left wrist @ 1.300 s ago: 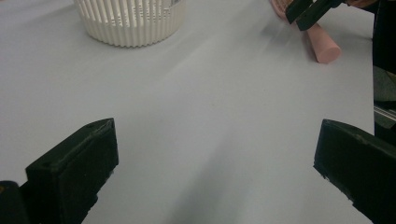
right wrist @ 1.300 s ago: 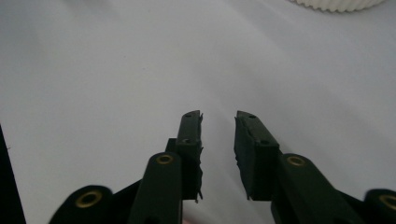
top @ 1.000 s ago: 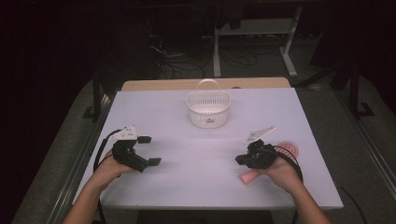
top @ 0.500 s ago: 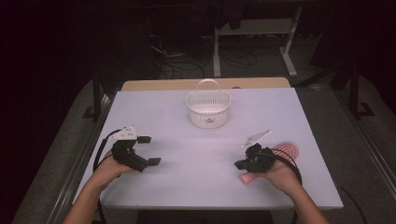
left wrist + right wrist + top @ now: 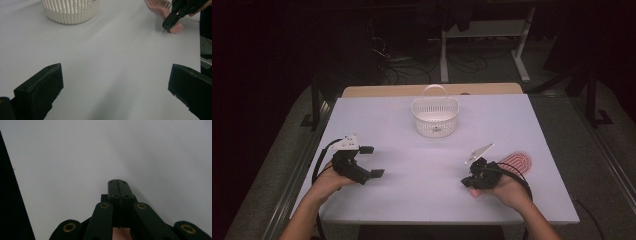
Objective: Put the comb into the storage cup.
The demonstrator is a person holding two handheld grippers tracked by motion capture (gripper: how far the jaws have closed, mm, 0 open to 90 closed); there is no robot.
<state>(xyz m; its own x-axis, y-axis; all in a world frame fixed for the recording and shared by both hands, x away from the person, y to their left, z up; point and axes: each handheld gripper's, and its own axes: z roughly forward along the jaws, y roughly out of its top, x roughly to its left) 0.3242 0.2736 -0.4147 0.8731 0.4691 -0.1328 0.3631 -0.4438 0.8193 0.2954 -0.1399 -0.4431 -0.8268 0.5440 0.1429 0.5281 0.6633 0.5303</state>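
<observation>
My right gripper point(image 5: 471, 182) has its fingers pressed together, apparently on the handle of the pink plastic hairbrush point(image 5: 516, 163) lying on the white counter point(image 5: 412, 165). My left gripper point(image 5: 371, 161) rests wide open, empty.

My left gripper point(image 5: 371, 161) rests low near the table's left edge, jaws spread wide; my right gripper point(image 5: 468, 182) sits low at the right, jaws pressed together, both forearms reaching in from below.
</observation>
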